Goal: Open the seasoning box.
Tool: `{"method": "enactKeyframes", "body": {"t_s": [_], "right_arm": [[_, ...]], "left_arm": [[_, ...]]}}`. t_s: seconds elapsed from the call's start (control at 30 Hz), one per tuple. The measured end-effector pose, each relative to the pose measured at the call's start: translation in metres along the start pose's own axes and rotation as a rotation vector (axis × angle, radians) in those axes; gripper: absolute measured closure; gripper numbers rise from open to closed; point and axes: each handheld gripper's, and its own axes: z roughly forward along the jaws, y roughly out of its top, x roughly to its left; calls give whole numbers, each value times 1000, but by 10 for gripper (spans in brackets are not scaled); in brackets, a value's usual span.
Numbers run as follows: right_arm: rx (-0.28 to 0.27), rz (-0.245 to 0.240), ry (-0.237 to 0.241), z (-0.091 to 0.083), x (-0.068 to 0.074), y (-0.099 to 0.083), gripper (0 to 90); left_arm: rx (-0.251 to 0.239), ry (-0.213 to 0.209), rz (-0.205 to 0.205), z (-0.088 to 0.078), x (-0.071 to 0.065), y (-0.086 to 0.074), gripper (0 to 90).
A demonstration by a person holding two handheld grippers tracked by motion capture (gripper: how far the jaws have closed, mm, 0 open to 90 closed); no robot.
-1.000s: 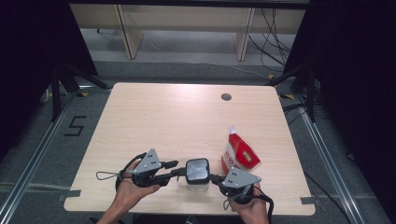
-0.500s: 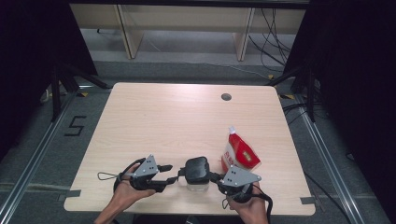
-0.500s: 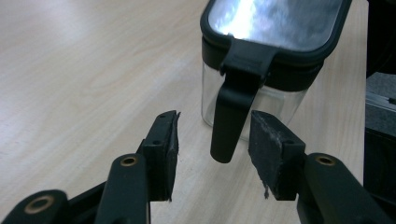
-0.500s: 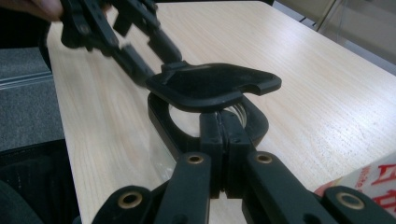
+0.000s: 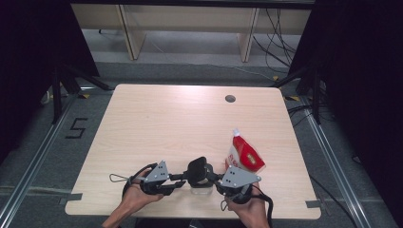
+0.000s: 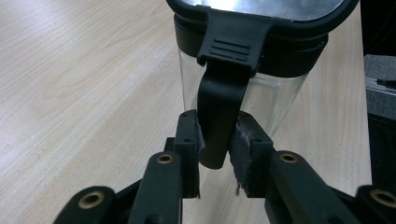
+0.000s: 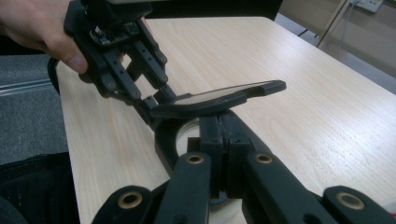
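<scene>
In the high view, a clear jar [image 5: 199,183] with a black hinged lid [image 5: 198,169] stands close to the near edge of the worktop [image 5: 190,123], a little right of that edge's middle. The left hand-held gripper [image 5: 183,180] comes in from the jar's left, held by the person's left hand [image 5: 135,194], and its tips meet the jar's left side. The right hand-held gripper [image 5: 214,178] comes in from the jar's right, in the right hand [image 5: 247,206], with its tips against the jar's right side. The lid is tilted up above the jar. A red and white pouch [image 5: 244,154] lies just behind the right hand-held gripper, nearer the worktop's right edge, apart from the jar.

In the left gripper view, the jar [image 6: 275,100] stands straight ahead of the left hand-held gripper [image 6: 217,140], very near it. A black latch tab [image 6: 219,107] hangs down from the lid's rim [image 6: 280,23] over the glass. The two jaws have just been closing and now stand either side of the tab's lower end, with both pads against it, so the tab is pinched between them.

In the right gripper view, the right hand-held gripper [image 7: 224,135] has its jaws drawn together on the black collar [image 7: 166,135] of the jar, gripping its near side. The lid [image 7: 219,98] lies raised and slanted just above the jaw tips. Beyond it, the left hand-held gripper [image 7: 149,105] reaches down to the far side of the jar, with fingers [image 7: 65,51] of the left hand wrapped round its body.
</scene>
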Motion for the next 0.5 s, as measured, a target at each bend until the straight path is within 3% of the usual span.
{"method": "enactKeyframes", "body": {"t_s": [0.3,0.37,0.5], "right_arm": [[-9,-18,14,4,3,13,899],[-11,-33,18,6,4,16,900],[-17,-46,24,9,6,21,899]], "left_arm": [[15,19,2,0,-4,1,735],[15,19,27,0,-3,2,735],[22,35,10,0,-6,2,736]]}}
